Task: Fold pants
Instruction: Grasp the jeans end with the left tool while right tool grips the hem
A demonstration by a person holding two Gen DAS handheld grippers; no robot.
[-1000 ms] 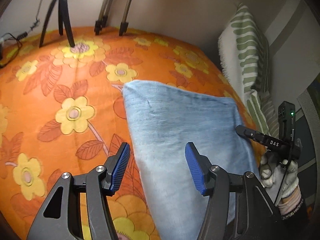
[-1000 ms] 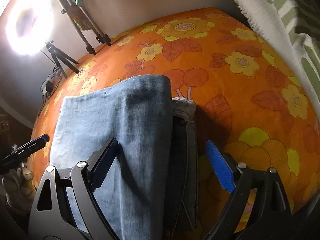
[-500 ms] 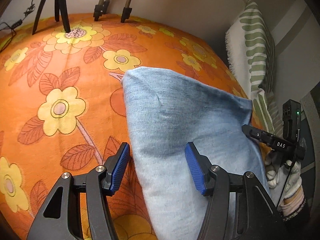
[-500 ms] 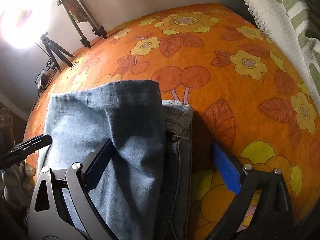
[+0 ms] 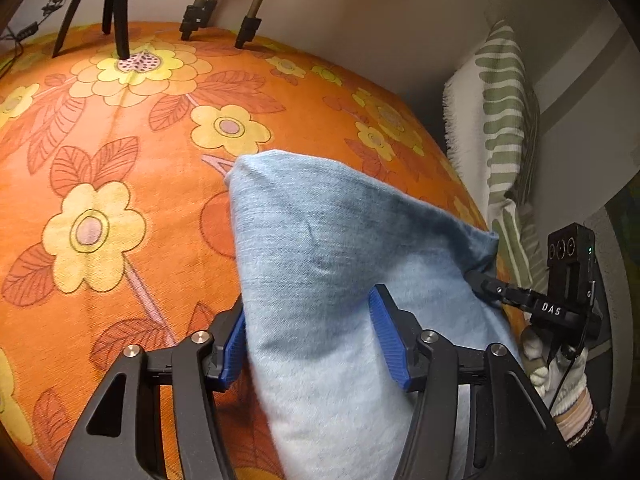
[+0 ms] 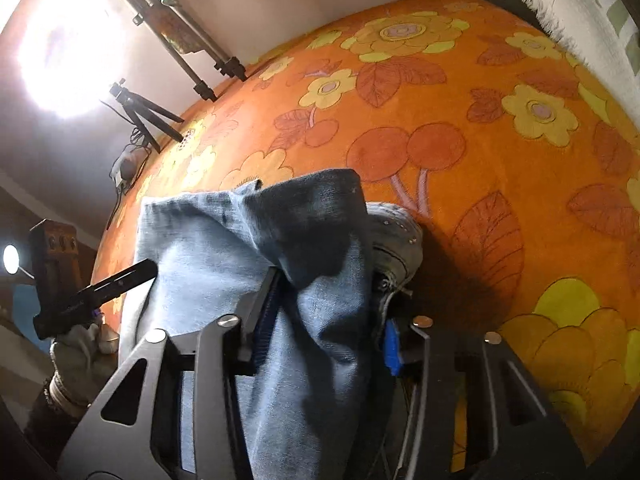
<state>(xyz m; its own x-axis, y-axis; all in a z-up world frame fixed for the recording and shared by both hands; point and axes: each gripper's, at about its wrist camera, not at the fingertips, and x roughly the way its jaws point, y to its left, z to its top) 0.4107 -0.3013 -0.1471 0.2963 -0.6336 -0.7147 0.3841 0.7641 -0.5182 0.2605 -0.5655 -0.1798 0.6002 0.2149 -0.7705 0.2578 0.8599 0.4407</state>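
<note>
The light blue denim pants point(image 5: 332, 248) lie folded on the orange flowered bedspread point(image 5: 100, 152). My left gripper point(image 5: 308, 344) has its blue pads on both sides of the near left edge of the pants, which bunch up between them. My right gripper point(image 6: 324, 332) is shut on the near right edge of the pants point(image 6: 316, 264), lifting a fold; the studded waistband point(image 6: 396, 236) peeks out beside it. The right gripper also shows at the pants' right side in the left wrist view point(image 5: 504, 292), and the left gripper in the right wrist view point(image 6: 116, 280).
A green-striped white blanket point(image 5: 496, 120) lies along the right wall. Tripod legs point(image 5: 116, 8) stand on the far side of the bed. A bright ring light point(image 6: 68, 60) and a small tripod point(image 6: 140, 112) are at the far left. The bedspread point(image 6: 500, 128) spreads beyond the pants.
Both grippers have moved in onto the near edge of the pants and narrowed on the cloth. The denim now bunches and rises between the pads instead of lying flat.
</note>
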